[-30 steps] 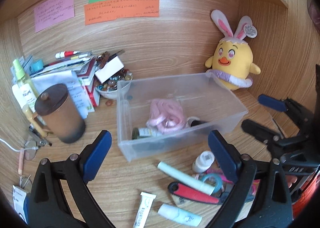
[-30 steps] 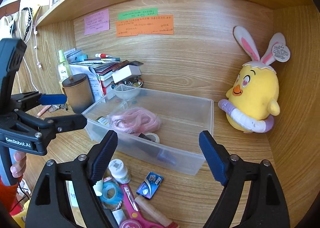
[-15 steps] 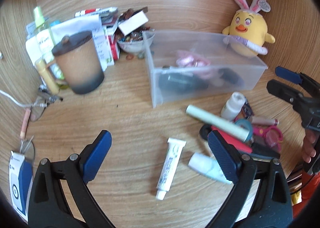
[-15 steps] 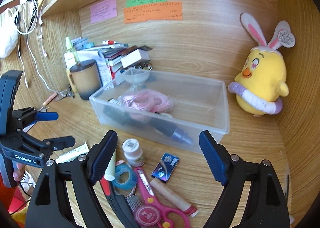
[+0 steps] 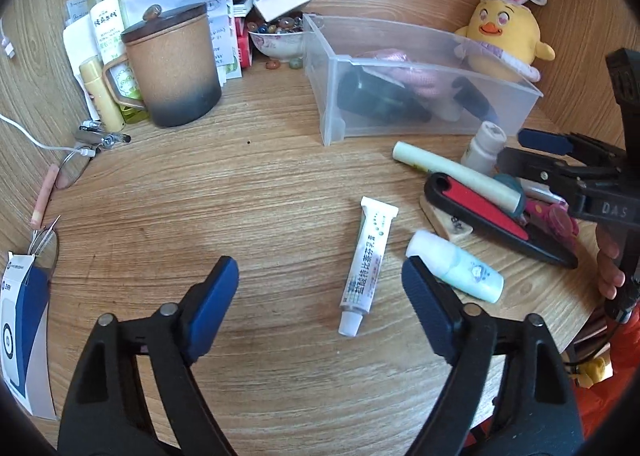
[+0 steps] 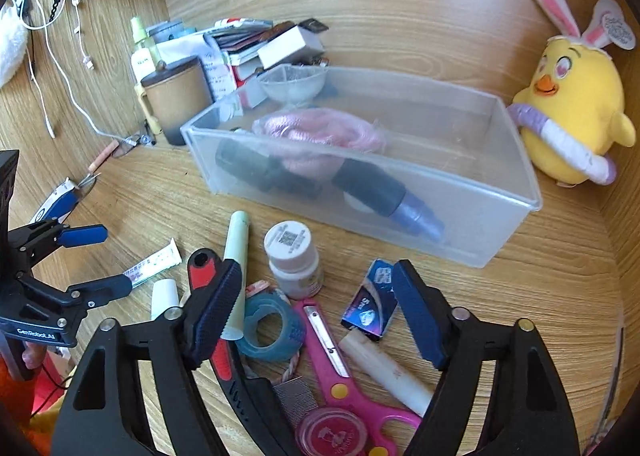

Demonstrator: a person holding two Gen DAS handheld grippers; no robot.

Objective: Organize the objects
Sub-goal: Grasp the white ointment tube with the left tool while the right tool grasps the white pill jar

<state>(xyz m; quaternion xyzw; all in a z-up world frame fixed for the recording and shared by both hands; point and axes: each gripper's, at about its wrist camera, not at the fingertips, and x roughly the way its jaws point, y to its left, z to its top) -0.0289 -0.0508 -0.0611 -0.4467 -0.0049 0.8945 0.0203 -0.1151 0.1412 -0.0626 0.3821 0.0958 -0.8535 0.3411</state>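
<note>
My left gripper (image 5: 320, 280) hovers low over the desk, its jaws closing. A white ointment tube (image 5: 368, 260) lies between them, untouched, nearer the right finger. A pale blue bottle (image 5: 456, 268) lies just beyond that finger. My right gripper (image 6: 318, 296) is over the pile of small items, its jaws also closing and pressing on nothing. Between them stand a white pill bottle (image 6: 294, 256), a teal tape roll (image 6: 270, 326), pink scissors (image 6: 340, 368) and a blue packet (image 6: 370, 304). The clear bin (image 6: 400, 192) behind holds pink cord and dark items.
A brown lidded mug (image 5: 172, 68), a spray bottle (image 5: 106, 20), stacked papers and a bowl of stones (image 5: 276, 36) crowd the back left. A yellow plush chick (image 6: 568, 112) sits right of the bin. Glasses, a white cable and a blue-white box (image 5: 20, 328) lie at the left edge.
Both grippers have come down towards the desk and tilted downward. Both pairs of jaws have narrowed. The left one now frames the white tube, the right one the pile of small items.
</note>
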